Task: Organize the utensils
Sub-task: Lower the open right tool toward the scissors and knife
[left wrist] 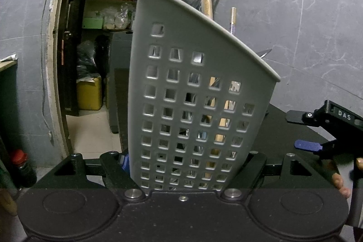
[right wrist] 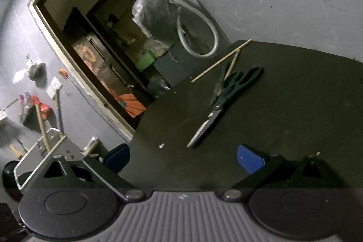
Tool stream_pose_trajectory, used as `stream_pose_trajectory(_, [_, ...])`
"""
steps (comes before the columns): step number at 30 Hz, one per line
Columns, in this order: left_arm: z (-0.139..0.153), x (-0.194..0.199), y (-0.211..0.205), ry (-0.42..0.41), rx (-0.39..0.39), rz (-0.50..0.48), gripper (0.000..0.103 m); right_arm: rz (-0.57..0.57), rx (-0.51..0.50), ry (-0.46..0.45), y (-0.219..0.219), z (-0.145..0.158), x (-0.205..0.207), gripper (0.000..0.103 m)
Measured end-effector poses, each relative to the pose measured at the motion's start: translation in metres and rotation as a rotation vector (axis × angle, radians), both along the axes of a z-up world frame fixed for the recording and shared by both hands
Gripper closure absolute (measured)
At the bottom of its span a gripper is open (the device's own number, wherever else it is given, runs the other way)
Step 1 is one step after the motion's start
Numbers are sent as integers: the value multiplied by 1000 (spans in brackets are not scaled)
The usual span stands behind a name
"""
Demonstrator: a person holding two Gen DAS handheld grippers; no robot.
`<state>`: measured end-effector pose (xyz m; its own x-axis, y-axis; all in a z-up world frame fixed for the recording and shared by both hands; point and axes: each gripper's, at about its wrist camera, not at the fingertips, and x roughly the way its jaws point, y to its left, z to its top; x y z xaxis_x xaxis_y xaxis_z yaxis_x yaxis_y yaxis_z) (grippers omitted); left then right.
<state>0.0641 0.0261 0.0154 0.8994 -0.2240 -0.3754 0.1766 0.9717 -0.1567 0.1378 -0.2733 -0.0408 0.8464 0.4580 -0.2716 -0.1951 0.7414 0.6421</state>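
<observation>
my left gripper (left wrist: 181, 165) clamped on the grey perforated plastic caddy (left wrist: 195, 92), wooden handles poking out the top, my right gripper (right wrist: 183, 158) tilted, blue pads wide apart, dark-handled scissors (right wrist: 223, 96) and chopsticks (right wrist: 223, 59) flat on the matte black table (right wrist: 295, 106)

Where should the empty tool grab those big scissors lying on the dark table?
Probably the narrow middle by the pivot of the scissors, coming from above. They lie flat, closed, blades pointing toward the right tool, whose open fingers could straddle that slim part; chopsticks crowd the handle loops.
</observation>
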Motion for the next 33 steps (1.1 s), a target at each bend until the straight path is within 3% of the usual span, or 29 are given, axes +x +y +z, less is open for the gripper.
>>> stream_pose_trajectory(7, [0, 1, 2, -1, -2, -1, 24, -16, -147, 66, 7, 24, 21, 0])
stream_pose_trajectory(12, [-1, 1, 2, -2, -1, 4, 24, -52, -339, 109, 17, 54, 65, 0])
stream_pose_trajectory(17, [-1, 1, 1, -4, 0, 2, 24, -77, -429, 160, 22, 70, 112, 0])
stream_pose_trajectory(23, [-1, -1, 0, -5, -1, 4, 24, -91, -376, 257, 24, 71, 157, 0])
stream_pose_trajectory(30, [-1, -1, 0, -7, -1, 2, 24, -58, -281, 301, 16, 62, 193, 1])
stream_pose_trajectory(33, [-1, -3, 1, -9, -5, 1, 24, -81, -282, 318, 14, 56, 202, 12])
